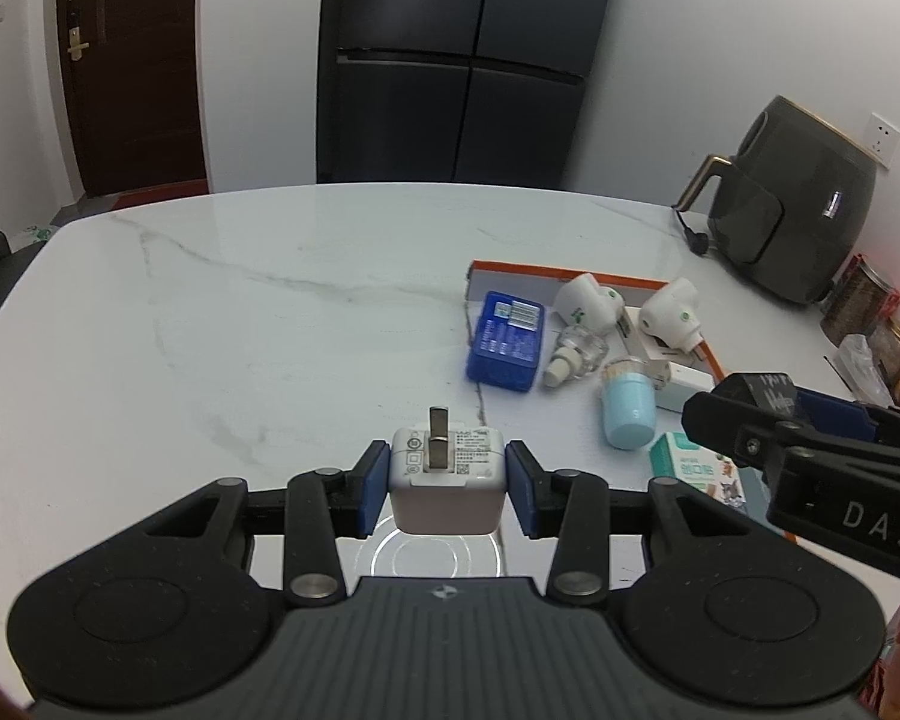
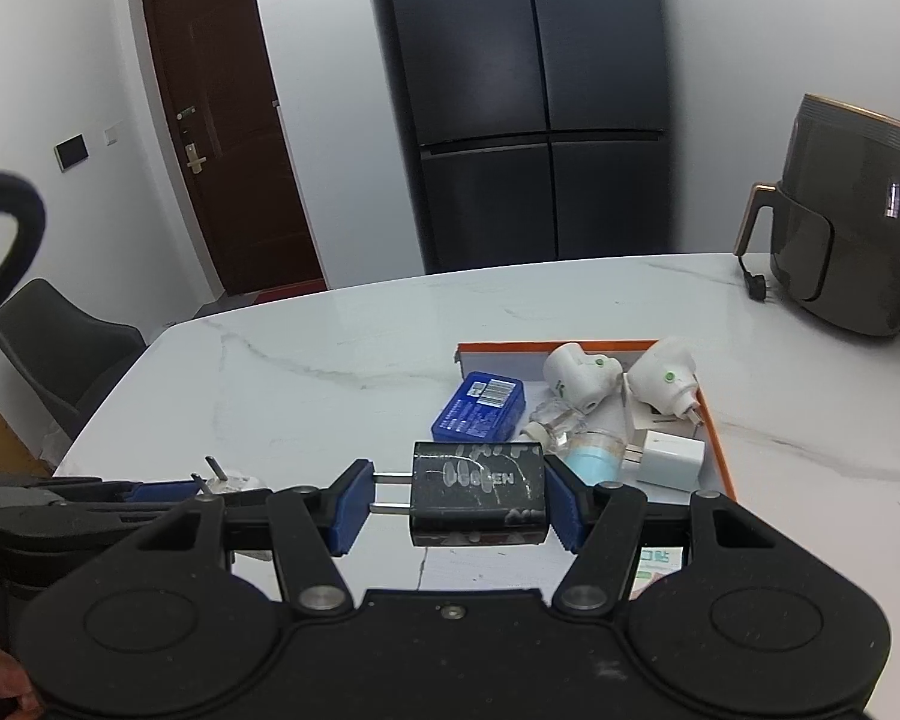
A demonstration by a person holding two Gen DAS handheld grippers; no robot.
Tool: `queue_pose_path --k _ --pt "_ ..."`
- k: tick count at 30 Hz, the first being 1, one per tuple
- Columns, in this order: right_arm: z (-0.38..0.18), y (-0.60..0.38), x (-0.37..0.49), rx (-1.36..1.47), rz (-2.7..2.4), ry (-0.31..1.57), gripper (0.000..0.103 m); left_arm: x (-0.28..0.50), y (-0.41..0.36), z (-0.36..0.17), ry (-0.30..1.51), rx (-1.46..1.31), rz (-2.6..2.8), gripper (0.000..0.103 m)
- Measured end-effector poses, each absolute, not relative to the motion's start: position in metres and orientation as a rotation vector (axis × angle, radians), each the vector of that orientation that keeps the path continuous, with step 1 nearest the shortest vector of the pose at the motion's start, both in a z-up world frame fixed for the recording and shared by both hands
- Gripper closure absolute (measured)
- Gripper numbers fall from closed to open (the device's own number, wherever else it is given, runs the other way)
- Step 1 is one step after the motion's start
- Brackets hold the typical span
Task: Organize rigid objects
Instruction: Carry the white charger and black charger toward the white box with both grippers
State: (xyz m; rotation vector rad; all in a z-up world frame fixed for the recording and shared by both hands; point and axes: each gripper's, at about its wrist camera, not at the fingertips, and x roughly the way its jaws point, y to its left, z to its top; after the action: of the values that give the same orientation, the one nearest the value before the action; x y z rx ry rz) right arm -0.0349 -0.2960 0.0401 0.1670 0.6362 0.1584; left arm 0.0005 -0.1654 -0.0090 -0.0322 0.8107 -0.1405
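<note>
My left gripper (image 1: 447, 480) is shut on a white charger plug (image 1: 447, 480), prongs pointing up, held above the marble table (image 1: 240, 324). My right gripper (image 2: 459, 501) is shut on a black charger plug (image 2: 477, 495) whose prongs point left against the left pad. In the left wrist view the right gripper (image 1: 744, 414) with the black plug comes in from the right. An orange-rimmed tray (image 1: 570, 271) (image 2: 717, 426) holds a blue box (image 1: 504, 342) (image 2: 480, 408), two white plug-in devices (image 1: 588, 297) (image 1: 669, 312), a clear bottle (image 1: 576, 354), a light-blue cylinder (image 1: 627, 408) and a white charger (image 2: 672, 456).
A dark air fryer (image 1: 792, 204) (image 2: 858, 228) stands at the table's back right with its cord. Jars and packets (image 1: 870, 324) crowd the right edge. A small green-white box (image 1: 699, 471) lies at the tray's near corner. A dark chair (image 2: 54, 348) stands at the left.
</note>
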Motion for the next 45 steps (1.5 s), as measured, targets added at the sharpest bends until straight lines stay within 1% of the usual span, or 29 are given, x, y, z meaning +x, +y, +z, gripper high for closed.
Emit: queue_pose_path --k 25,45 --pt "0.046 -0.345 -0.055 0.204 0.053 0.607 0.03 0.002 -0.223 -0.009 0.802 0.017 -0.261 0.061" --pt "0.04 -0.39 -0.062 0.228 -0.021 0.61 0.03 0.007 -0.272 -0.019 0.82 0.051 -0.337 0.061"
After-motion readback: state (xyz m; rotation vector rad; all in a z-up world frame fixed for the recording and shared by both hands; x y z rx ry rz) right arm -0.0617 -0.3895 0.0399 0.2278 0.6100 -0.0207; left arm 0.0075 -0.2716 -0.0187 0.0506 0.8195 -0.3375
